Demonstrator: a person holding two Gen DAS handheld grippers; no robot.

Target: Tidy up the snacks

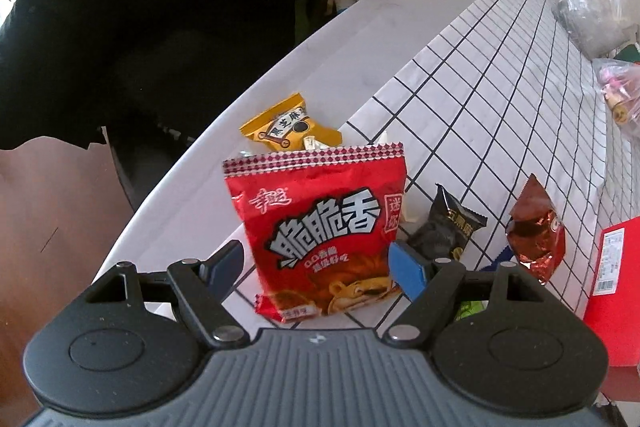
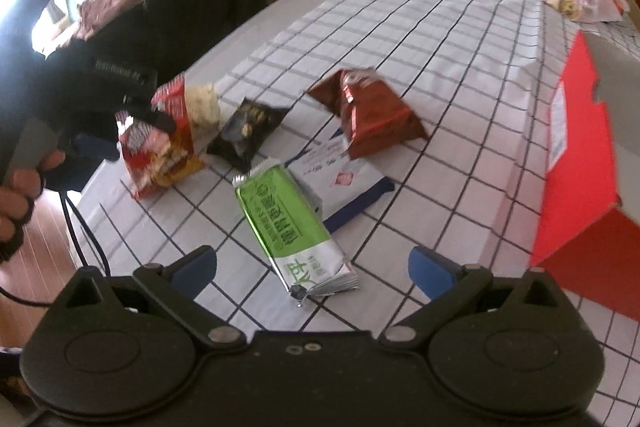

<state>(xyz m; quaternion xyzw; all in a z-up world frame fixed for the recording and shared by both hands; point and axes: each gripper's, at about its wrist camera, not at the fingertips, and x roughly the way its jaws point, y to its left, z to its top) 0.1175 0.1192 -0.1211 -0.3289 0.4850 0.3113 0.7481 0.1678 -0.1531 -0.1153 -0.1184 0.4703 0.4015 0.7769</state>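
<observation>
Left wrist view: the left hand-held gripper (image 1: 316, 265) hangs over the surface (image 1: 500, 79), which is covered with a white cloth with a black grid, and its blue-padded fingers (image 1: 408, 269) stand wide apart on both sides of a shiny red snack bag with big white characters (image 1: 320, 227). The pads seem not to press the bag, though the right pad is very near its edge, so I read this gripper as open around it. Behind the red bag lies a small yellow snack packet (image 1: 286, 127), and to the right of it are a black snack packet (image 1: 448, 231) and a crinkled brown foil packet (image 1: 536, 231). A red cardboard box (image 1: 612, 267) stands at the right edge. In the right wrist view, the right hand-held gripper (image 2: 312, 269) is also open, holding nothing, and a long green and white wrapped bar (image 2: 288, 227) lies on the cloth between its fingers, partly on top of a flat white packet with a dark blue edge (image 2: 344, 183). Farther left, the red bag is seen from the side, a little blurred, with the other gripper at it and a person's hand (image 2: 16, 195) at the frame edge.
</observation>
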